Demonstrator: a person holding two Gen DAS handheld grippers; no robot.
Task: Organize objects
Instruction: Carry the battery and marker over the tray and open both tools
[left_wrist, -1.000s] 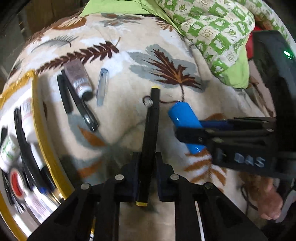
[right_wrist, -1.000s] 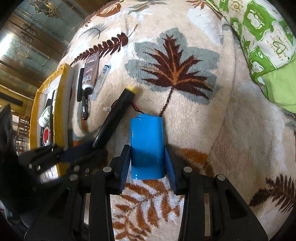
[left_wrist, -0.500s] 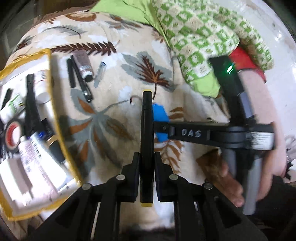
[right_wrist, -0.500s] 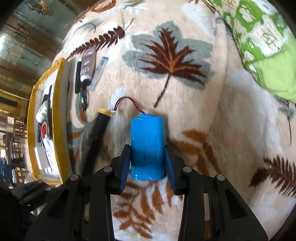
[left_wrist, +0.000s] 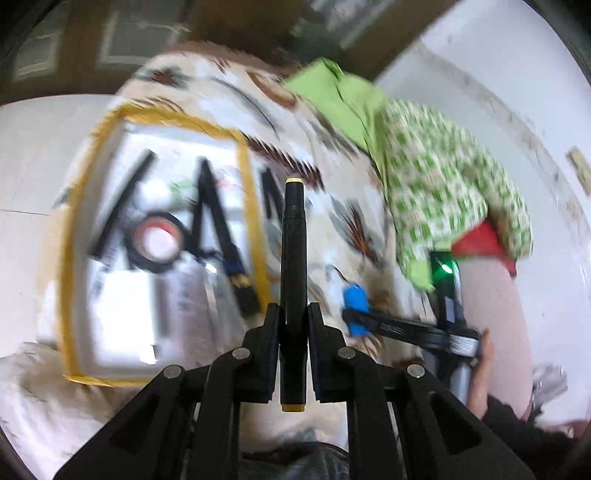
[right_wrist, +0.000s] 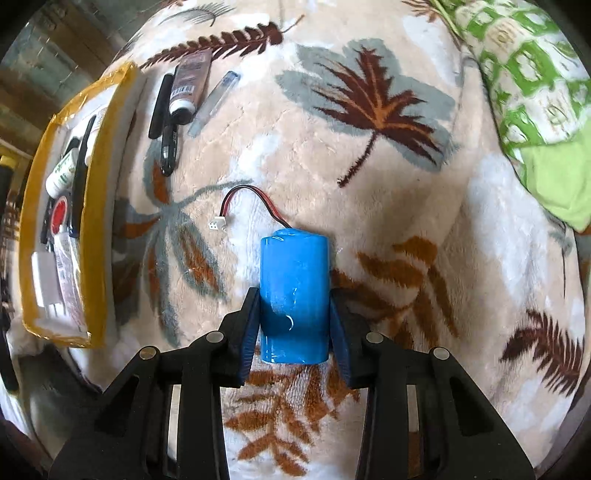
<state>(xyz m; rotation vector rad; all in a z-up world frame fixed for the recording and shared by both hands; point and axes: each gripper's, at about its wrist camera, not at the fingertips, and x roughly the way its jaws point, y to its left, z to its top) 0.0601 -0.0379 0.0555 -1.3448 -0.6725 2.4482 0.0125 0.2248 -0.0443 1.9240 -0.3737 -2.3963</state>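
My left gripper (left_wrist: 293, 314) is shut on a black marker (left_wrist: 293, 258) with yellow ends, held lengthwise above the blanket beside the yellow-taped box (left_wrist: 248, 192). The box view is blurred; it holds pens, tubes and a roll of tape (left_wrist: 157, 240). My right gripper (right_wrist: 293, 306) is shut on a blue battery cylinder (right_wrist: 293, 280), pads against both its sides. The battery's red and black wire (right_wrist: 251, 195) ends in a white plug on the blanket. In the left wrist view the blue battery (left_wrist: 354, 301) shows to the right of the marker.
Loose on the leaf-print blanket (right_wrist: 369, 184) near the box (right_wrist: 94, 206) lie a brown tube (right_wrist: 190, 83), two black pens (right_wrist: 160, 107) and a clear tube (right_wrist: 214, 101). A green patterned cloth (right_wrist: 524, 74) lies at the right. A person's hand (left_wrist: 480, 369) grips the right tool.
My left gripper rose with the marker, rolled and swung left toward the box, passing out of the right wrist view. My right gripper kept its hold on the battery and shifted only slightly.
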